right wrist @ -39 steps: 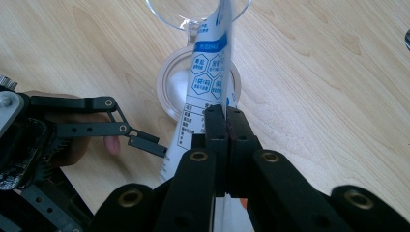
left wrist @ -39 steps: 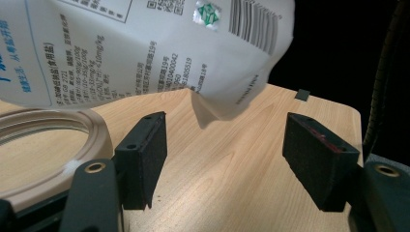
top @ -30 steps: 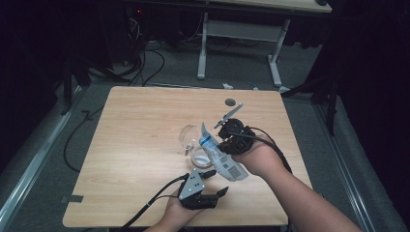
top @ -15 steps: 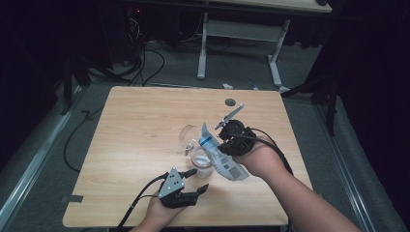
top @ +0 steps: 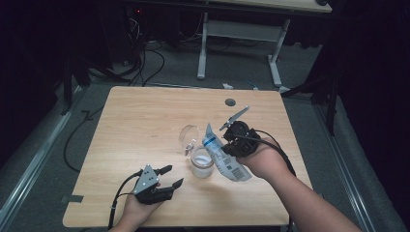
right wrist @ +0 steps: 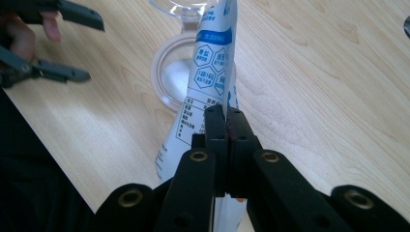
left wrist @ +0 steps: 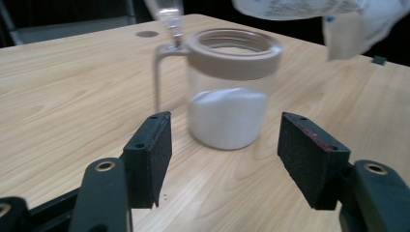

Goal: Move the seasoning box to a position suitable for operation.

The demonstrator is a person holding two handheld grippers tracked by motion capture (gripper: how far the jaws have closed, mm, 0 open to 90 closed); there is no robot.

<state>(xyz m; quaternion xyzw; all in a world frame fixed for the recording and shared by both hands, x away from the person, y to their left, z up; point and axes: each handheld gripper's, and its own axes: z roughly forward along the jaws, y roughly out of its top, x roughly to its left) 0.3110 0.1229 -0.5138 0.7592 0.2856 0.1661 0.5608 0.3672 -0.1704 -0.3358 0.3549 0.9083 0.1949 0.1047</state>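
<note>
A clear jar (top: 201, 163) with a tan rim, part full of white powder, stands on the wooden table (top: 140, 125); its clear hinged lid (top: 189, 135) is swung back. My right gripper (top: 231, 141) is shut on a white and blue printed pouch (top: 223, 157), held tilted just right of the jar, its top corner by the mouth. In the right gripper view the gripper (right wrist: 226, 116) clamps the pouch (right wrist: 212, 58) above the jar (right wrist: 174, 67). My left gripper (top: 172, 176) is open, low near the front edge, pointing at the jar (left wrist: 227, 92) from a short distance, with nothing between the pads (left wrist: 150, 154).
A round dark hole (top: 230, 102) sits in the table's far side. Behind the table are a grey desk frame (top: 237, 34) and loose cables (top: 145, 63) on the floor. Bare wood lies left of the jar.
My left gripper has slid left along the table's front edge, away from the jar, staying open. The right gripper, the pouch and the jar have kept their places.
</note>
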